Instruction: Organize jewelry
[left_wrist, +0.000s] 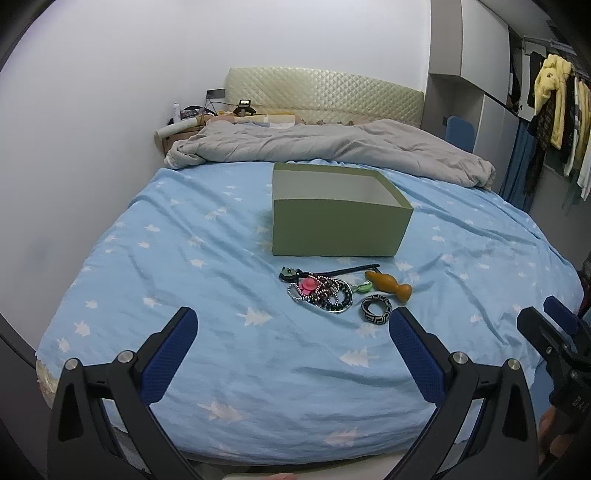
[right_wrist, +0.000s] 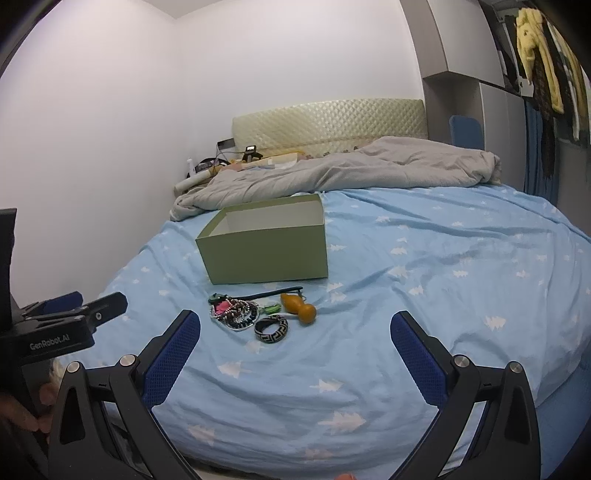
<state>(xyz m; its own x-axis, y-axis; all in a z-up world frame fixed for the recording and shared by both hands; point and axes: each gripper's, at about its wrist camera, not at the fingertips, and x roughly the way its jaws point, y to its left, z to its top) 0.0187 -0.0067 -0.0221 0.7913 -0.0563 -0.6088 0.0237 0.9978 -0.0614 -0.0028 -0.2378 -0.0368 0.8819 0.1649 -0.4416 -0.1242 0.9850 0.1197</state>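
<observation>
Beaded jewellery lay heaped on the blue sheet, ahead of both grippers and just short of the green box.

Beads and chains made a tangled pile (left_wrist: 319, 293) in front of the open green box (left_wrist: 338, 221); just right of it lay a black-and-cream patterned bangle (left_wrist: 376, 309), flat on the sheet, and a tan gourd-shaped piece (left_wrist: 389, 286) whose long axis ran left to right, with a thin black strap (left_wrist: 351, 270) beyond. From the left gripper (left_wrist: 293, 354), fingers spread wide and holding nothing, the pile sat nearly dead ahead, the bangle just beyond the right fingertip. From the right gripper (right_wrist: 295, 350), also spread wide and empty, the heap lay ahead and left of centre. By that, the left hand looked better lined up for the first pick, though neither seemed clearly nearer. The bedsheet (left_wrist: 184, 258) was soft and creased under everything.
</observation>
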